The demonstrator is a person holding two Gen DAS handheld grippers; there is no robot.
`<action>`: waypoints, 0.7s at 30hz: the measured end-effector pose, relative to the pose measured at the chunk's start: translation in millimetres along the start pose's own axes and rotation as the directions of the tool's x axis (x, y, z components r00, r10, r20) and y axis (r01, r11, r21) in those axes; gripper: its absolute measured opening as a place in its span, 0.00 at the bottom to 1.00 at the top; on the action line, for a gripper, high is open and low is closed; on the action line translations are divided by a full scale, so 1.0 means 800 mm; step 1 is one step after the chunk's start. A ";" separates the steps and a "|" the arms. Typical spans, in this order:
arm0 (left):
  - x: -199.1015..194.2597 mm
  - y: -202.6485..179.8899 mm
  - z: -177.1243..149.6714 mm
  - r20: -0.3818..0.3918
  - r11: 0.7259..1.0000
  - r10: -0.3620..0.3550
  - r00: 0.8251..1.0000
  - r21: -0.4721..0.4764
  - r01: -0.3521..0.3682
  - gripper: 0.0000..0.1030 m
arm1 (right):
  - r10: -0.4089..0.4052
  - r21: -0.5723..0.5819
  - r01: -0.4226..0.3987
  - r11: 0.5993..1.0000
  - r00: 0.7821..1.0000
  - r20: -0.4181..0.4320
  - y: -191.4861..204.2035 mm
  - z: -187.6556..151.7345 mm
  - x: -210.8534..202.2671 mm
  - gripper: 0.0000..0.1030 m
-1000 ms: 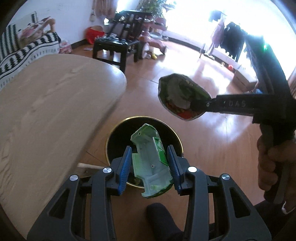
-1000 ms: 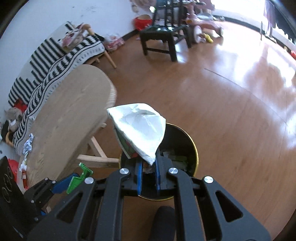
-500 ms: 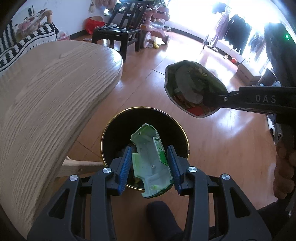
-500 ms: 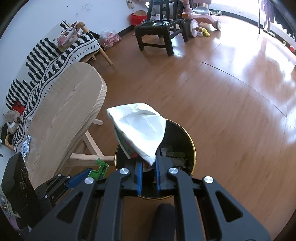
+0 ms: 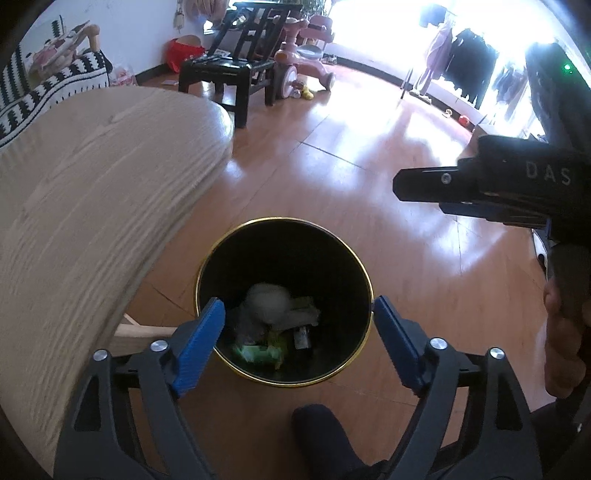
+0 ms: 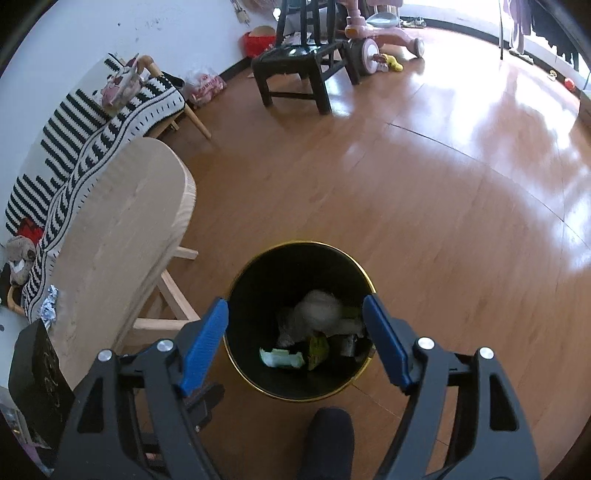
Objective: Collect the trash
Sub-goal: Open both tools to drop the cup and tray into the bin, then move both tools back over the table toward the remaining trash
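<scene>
A black bin with a gold rim [image 5: 285,219] [image 6: 295,243] stands on the wooden floor directly below both grippers. My left gripper [image 5: 297,305] hangs over its mouth, jaws opening wide, nothing between the blue pads. My right gripper [image 6: 295,305] is the same, jaws opening and empty; in the left wrist view it juts in from the right [image 5: 417,192]. Inside the bin lie a green and white wrapper [image 5: 258,352] [image 6: 282,358], a pale crumpled bag [image 5: 267,302] [image 6: 319,308] and other scraps.
A light wooden table [image 5: 92,184] [image 6: 122,240] curves close on the bin's left, with a foil scrap [image 6: 50,306] on it. A black chair [image 6: 295,62] and a pink ride-on toy [image 6: 384,29] stand far back. A dark-clad foot [image 5: 321,424] sits beside the bin.
Both grippers have opened. The green wrapper left my left gripper and the white-backed bag left my right one; both now lie in the bin.
</scene>
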State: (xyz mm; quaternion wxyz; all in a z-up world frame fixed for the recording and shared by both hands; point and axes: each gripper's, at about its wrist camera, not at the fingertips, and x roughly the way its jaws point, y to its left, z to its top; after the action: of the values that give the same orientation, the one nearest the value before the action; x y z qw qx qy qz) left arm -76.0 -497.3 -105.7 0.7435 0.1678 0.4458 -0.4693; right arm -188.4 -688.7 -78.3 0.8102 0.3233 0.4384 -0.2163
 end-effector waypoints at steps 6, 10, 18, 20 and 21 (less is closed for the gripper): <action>-0.040 0.021 0.000 0.032 0.999 0.043 0.999 -0.033 -0.042 0.84 | 0.016 -0.018 -0.015 1.000 0.999 0.052 0.027 0.003 -0.020 0.76; -0.087 0.048 -0.003 0.082 0.995 0.079 0.994 -0.060 -0.074 0.86 | 0.029 -0.049 -0.025 0.999 0.995 0.094 0.057 0.007 -0.034 0.78; -0.208 0.139 -0.040 0.161 0.965 0.197 0.967 -0.204 -0.163 0.89 | 0.106 -0.179 -0.083 0.980 0.987 0.121 0.171 0.001 -0.047 0.82; -0.239 0.168 -0.054 0.173 0.946 0.260 0.950 -0.241 -0.215 0.90 | 0.138 -0.222 -0.111 0.969 0.984 0.113 0.211 -0.005 -0.045 0.82; -0.253 0.182 -0.062 0.175 0.934 0.294 0.940 -0.260 -0.243 0.90 | 0.149 -0.239 -0.120 0.964 0.983 0.106 0.230 -0.008 -0.042 0.82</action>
State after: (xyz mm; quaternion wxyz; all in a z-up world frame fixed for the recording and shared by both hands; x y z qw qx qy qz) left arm -10.3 -280.0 8.5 0.8586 0.0877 0.3892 -0.3220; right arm -92.6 -553.5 9.4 0.8807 0.2417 0.3869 -0.1276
